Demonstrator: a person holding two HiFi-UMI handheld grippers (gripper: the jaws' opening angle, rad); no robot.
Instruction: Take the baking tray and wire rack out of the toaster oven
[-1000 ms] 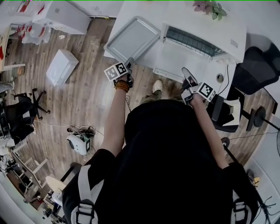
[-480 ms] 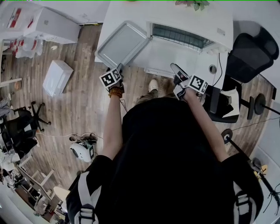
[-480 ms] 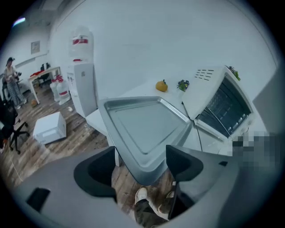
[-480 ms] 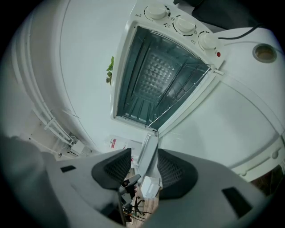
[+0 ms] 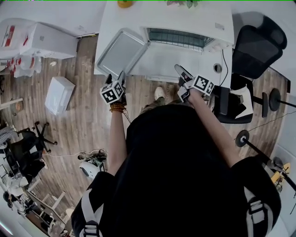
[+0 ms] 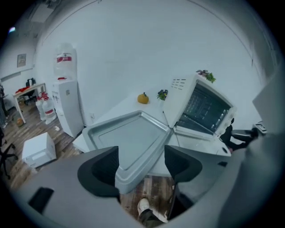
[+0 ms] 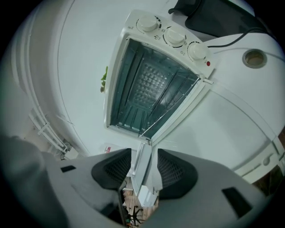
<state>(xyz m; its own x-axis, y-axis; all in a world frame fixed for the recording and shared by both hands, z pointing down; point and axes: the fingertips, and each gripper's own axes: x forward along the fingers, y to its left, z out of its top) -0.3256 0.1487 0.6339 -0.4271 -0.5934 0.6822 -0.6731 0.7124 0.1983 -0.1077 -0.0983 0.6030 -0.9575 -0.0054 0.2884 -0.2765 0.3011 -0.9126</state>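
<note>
The grey baking tray (image 5: 119, 52) lies flat on the white table (image 5: 208, 55), left of the toaster oven (image 5: 187, 19), with one corner past the table edge. My left gripper (image 5: 115, 77) hangs just off that corner. In the left gripper view its jaws have just opened wide, and the tray (image 6: 129, 133) corner sits between them untouched. My right gripper (image 5: 181, 73) is shut on the front edge of the lowered oven door (image 7: 141, 156). Thin rods of the wire rack (image 7: 171, 94) show inside the oven (image 7: 173, 35).
A small orange pumpkin (image 6: 142, 98) and a potted plant (image 5: 185, 3) stand at the table's back. A black office chair (image 5: 256, 41) is to the right. On the wooden floor to the left are a white box (image 5: 59, 95) and a water dispenser (image 6: 67, 104).
The left gripper has let go of the tray's corner and drawn back and up from it. The tray stays on the table. The right gripper keeps its hold at the door.
</note>
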